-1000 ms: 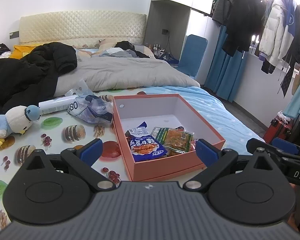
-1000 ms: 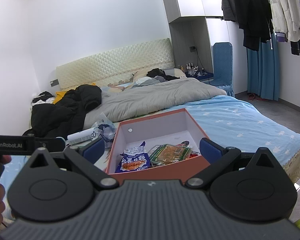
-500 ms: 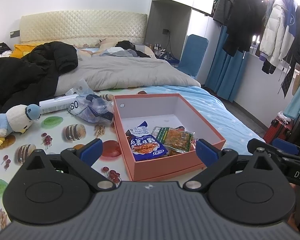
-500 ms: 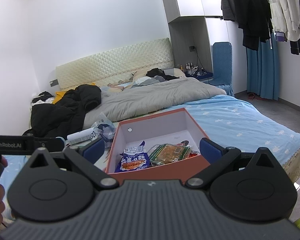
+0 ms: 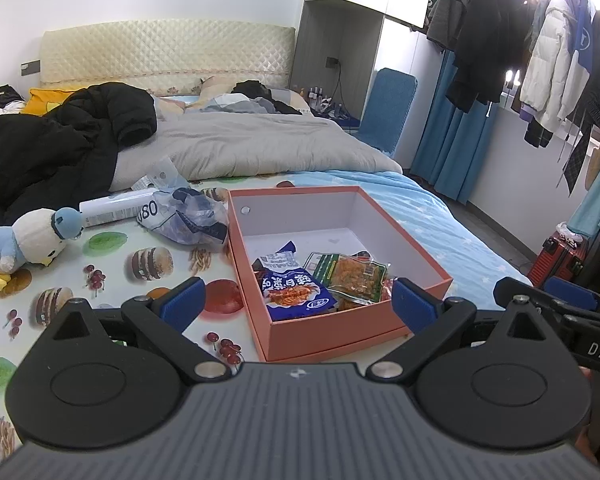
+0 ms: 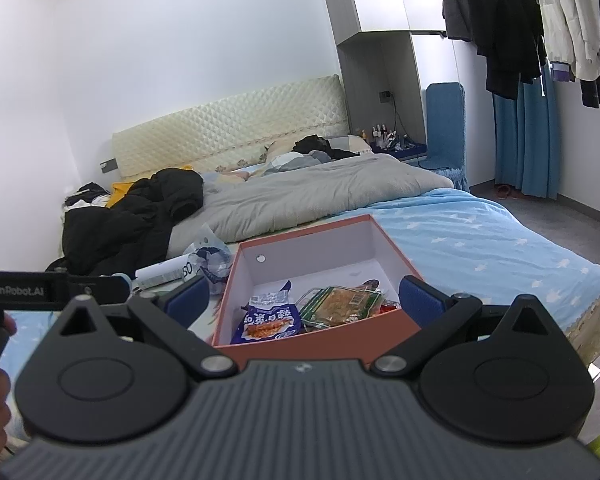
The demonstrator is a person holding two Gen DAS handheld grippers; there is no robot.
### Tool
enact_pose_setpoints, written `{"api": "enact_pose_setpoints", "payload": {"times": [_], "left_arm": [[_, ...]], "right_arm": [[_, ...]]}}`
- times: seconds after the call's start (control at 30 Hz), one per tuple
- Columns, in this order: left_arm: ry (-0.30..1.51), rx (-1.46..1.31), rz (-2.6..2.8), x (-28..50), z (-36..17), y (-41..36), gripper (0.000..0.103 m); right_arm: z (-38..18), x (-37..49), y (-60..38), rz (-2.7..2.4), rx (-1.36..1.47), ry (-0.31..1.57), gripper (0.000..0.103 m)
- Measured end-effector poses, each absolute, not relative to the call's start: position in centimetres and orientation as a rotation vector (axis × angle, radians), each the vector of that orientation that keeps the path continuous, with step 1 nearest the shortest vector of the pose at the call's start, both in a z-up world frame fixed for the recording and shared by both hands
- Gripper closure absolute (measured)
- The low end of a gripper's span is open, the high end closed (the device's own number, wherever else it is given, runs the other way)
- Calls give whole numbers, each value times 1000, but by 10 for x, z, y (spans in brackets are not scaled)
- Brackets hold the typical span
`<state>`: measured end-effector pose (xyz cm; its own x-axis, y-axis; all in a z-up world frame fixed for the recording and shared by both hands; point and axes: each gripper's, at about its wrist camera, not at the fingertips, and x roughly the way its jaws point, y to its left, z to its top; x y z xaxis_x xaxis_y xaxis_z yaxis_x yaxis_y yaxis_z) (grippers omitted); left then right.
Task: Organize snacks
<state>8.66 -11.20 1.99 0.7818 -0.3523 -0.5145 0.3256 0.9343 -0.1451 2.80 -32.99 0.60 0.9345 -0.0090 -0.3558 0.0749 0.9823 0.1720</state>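
Note:
An open salmon-pink box point(image 5: 400, 232) point(image 6: 392, 248) sits on the bed's food-print mat. Inside lie a blue snack packet point(image 5: 296, 290) point(image 6: 270, 320) and a clear green-edged packet of orange snack point(image 5: 350, 276) point(image 6: 340, 300), with a red wrapper peeking from under it. My left gripper point(image 5: 296, 306) hovers open before the box's near wall, nothing between its blue pads. My right gripper point(image 6: 304, 298) is open too, just short of the box's near corner. The right gripper point(image 5: 560, 300) also shows at the right edge of the left wrist view.
A crumpled clear plastic bag point(image 5: 188, 216) and a white tube point(image 5: 116, 208) lie left of the box. A plush duck point(image 5: 24, 240) rests further left. A black jacket point(image 5: 60, 140) and grey duvet point(image 5: 260, 148) cover the bed behind. A red suitcase point(image 5: 560, 256) stands on the floor.

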Motion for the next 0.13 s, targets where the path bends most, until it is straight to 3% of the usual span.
{"api": "enact_pose_setpoints", "payload": {"times": [0.13], "left_arm": [[566, -50, -369, 86, 19, -112, 2]], "right_arm": [[6, 28, -330, -42, 184, 361, 0]]}}
